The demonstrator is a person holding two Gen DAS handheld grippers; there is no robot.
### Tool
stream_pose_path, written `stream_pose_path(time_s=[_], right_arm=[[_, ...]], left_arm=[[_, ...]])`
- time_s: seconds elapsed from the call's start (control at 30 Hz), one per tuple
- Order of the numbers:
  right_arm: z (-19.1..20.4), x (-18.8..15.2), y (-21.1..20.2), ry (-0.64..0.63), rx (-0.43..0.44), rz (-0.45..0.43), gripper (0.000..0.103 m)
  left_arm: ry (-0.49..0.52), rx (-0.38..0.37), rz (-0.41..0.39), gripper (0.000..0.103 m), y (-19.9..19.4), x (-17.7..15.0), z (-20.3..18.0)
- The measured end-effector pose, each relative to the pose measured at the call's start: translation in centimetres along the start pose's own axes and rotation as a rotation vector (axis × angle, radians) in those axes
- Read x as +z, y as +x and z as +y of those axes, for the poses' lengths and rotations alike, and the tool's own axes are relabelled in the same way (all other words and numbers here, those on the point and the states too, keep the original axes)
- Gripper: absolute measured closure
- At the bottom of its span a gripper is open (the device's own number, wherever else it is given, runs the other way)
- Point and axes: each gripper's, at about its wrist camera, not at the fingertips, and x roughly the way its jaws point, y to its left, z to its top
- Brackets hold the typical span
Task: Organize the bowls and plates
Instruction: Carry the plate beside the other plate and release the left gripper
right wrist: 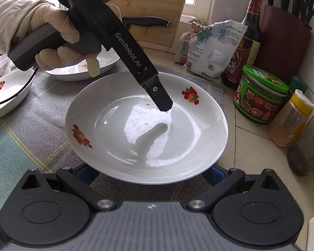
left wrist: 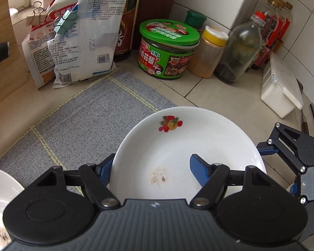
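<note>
**A:** Where's the plate [right wrist: 77, 113]?

**B:** At the far right corner of the mat [left wrist: 83, 125], with its right side out over the bare tiles of the counter [left wrist: 219, 96]. It is white with fruit prints on the rim and a faint brown smear in the well.

**A:** Is it resting or lifted?

**B:** I cannot tell. Both grippers are at it.

**A:** What about the left gripper [left wrist: 151, 165]?

**B:** Its jaws are about half apart and straddle the plate's left rim. One blue finger [left wrist: 198, 167] hangs over the well, and the other is outside the rim, partly hidden behind it. The gap is far wider than the rim, so nothing is pinched. In the right wrist view a gloved hand [right wrist: 52, 35] holds its handle, and a black fingertip points down into the well.

**A:** And the right gripper [right wrist: 150, 175]?

**B:** Its jaws are spread wide at the plate's near edge. The tips are hidden under the rim, so I cannot tell whether they bear on it.

**A:** What else is on the mat?

**B:** There are two more white dishes towards its left edge. One with a fruit print [right wrist: 8, 96] is at the left, and one [right wrist: 106, 62] is behind the hand.

**A:** And the back corner of the counter?

**B:** Clipped bags [left wrist: 90, 41], a green jar [left wrist: 167, 50] and some bottles stand there, well apart from the plate.
</note>
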Motion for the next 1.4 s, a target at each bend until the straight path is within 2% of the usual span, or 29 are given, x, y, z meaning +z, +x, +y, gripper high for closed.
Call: stream_pose_path(time_s=[0.73, 0.83, 1.1, 1.4], right_arm=[[-0.2, 0.5, 0.7, -0.004, -0.046, 0.023, 0.000], [-0.1, 0.5, 0.6, -0.004, -0.049, 0.023, 0.000], [0.3, 0.2, -0.7, 0.027, -0.059, 0.015, 0.000], [1.4, 0.1, -3.4, 0.156, -0.098, -0.019, 0.000]], left_arm=[[0.003, 0.015, -0.005, 0.029, 1.2, 0.1, 0.5], [0.017, 0.022, -0.013, 0.022, 1.0, 0.0, 0.3], [0.040, 0.065, -0.060, 0.018, -1.5, -0.3, -0.8], [0.054, 0.126, -0.153, 0.016, -7.8, -2.6, -4.1]])
